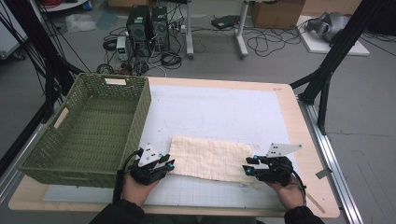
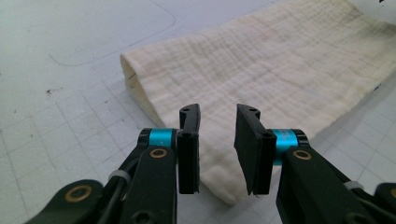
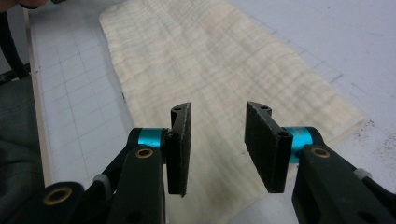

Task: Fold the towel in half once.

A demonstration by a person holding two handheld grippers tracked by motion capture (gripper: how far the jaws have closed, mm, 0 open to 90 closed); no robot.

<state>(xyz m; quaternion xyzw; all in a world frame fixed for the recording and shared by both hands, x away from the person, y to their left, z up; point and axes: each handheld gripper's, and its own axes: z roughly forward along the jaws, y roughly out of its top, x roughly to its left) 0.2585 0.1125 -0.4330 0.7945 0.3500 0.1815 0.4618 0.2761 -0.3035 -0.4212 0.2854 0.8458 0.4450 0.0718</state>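
A cream folded cloth (image 1: 210, 158) lies flat on the white gridded mat near the table's front. At its left end my left gripper (image 1: 171, 164) is open, and in the left gripper view its jaws (image 2: 217, 116) stand apart over the cloth (image 2: 280, 74) without pinching it. At the cloth's right end my right gripper (image 1: 247, 168) is open too. The right gripper view shows its jaws (image 3: 218, 114) parted above the cloth (image 3: 210, 60), nothing held between the pads.
A green woven basket (image 1: 88, 126) stands on the table's left side, close to my left hand. Beyond the far edge of the table (image 1: 303, 140) the floor holds cables, computer towers and black stand legs (image 1: 327, 70).
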